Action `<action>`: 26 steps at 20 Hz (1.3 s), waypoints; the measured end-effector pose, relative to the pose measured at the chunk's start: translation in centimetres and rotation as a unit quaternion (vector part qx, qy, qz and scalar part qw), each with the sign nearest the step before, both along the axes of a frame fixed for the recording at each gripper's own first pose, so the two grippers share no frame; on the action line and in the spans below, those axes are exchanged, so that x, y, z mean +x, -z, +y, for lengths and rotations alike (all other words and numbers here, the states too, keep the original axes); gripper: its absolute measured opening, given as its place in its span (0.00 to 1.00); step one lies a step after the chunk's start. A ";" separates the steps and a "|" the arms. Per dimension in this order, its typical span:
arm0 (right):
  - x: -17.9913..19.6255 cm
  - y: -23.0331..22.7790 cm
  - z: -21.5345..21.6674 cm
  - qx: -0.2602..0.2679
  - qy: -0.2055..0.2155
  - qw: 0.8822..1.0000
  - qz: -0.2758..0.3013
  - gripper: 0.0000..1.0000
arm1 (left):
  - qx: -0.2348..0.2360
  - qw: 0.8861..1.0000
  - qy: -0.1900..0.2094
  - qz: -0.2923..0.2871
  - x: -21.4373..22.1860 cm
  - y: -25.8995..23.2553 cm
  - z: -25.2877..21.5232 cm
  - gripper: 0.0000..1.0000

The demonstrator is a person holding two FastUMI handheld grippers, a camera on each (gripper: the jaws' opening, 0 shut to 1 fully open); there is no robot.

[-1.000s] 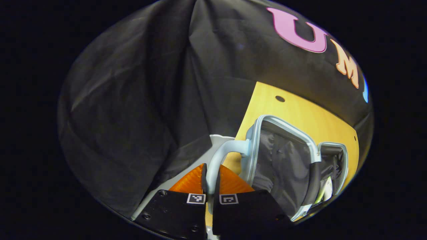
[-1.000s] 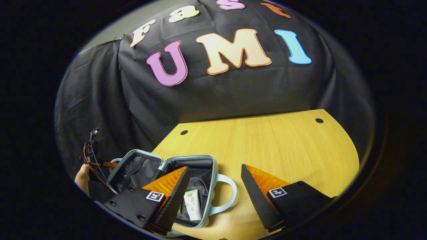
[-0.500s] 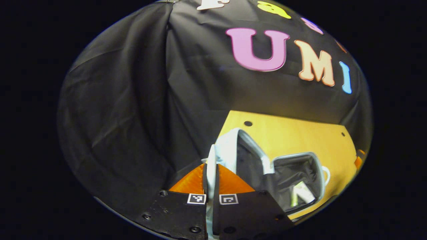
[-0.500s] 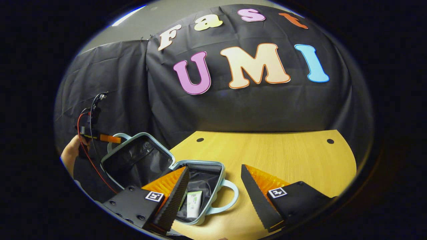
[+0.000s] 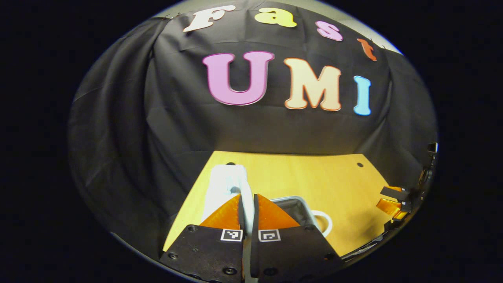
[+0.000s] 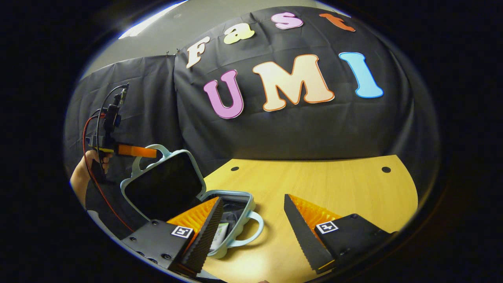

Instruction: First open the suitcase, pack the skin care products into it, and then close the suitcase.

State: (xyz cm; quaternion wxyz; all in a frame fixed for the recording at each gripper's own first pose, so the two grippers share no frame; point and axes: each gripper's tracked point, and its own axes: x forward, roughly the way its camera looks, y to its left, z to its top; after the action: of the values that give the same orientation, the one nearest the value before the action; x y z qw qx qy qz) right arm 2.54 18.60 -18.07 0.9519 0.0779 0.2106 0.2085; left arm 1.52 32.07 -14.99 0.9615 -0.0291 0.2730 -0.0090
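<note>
Left gripper [image 5: 246, 204] clamps both fingers on the pale-blue lid handle [image 5: 246, 196] of the suitcase [image 6: 188, 196], the handle running up btwn the two fingers w/ no gap either side. In the left gripper view the lid [image 5: 224, 188] stands nearly edge-on just ahead and left of the fingers; the lower shell and its own handle [image 5: 324, 222] sit just right of them on the wood tabletop [image 5: 314, 177].

Right gripper view: the lid [image 6: 163, 188] is raised at a steep tilt over the lower shell [image 6: 232, 204], dark lining facing the camera, hinge side toward the left finger. A hand [image 6: 84, 173] holds the left gripper [image 6: 151, 152], whose tips meet the lid handle at top. A white-and-green skin care tube [image 6: 220, 232] lies inside the shell, right beside the left finger, partly hidden by it.

Right gripper [image 6: 251, 212] hangs spread wide, grasping nothing, fingers above the tabletop w/ the shell's handle [image 6: 247, 232] btwn them, not touched. In the left gripper view it sits far right, near the tabletop edge [image 5: 397, 202].
</note>
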 end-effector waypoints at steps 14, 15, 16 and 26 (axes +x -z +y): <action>-2.6 -0.7 -13.5 -0.047 0.061 0.997 -0.003 0.97 | -0.097 0.990 0.079 0.058 2.1 12.4 -20.1 0.01; -2.8 -1.0 -14.5 -0.053 0.068 0.996 -0.008 0.97 | -0.087 0.991 0.079 0.061 2.1 13.4 -20.7 0.01; -2.9 -1.3 -15.4 -0.054 0.074 0.996 -0.014 0.97 | -0.075 0.992 0.080 0.062 2.1 14.2 -21.0 0.01; -3.5 -4.3 -21.5 -0.065 0.120 0.989 -0.064 0.98 | -0.031 0.993 0.060 0.101 0.8 20.9 -24.5 0.27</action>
State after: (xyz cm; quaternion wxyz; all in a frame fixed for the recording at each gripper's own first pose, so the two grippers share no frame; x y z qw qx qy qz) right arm -0.95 -2.89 -13.77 0.9846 0.0271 0.1515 0.0832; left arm 2.27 7.53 -35.86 0.9256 -0.0432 0.3691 -0.0717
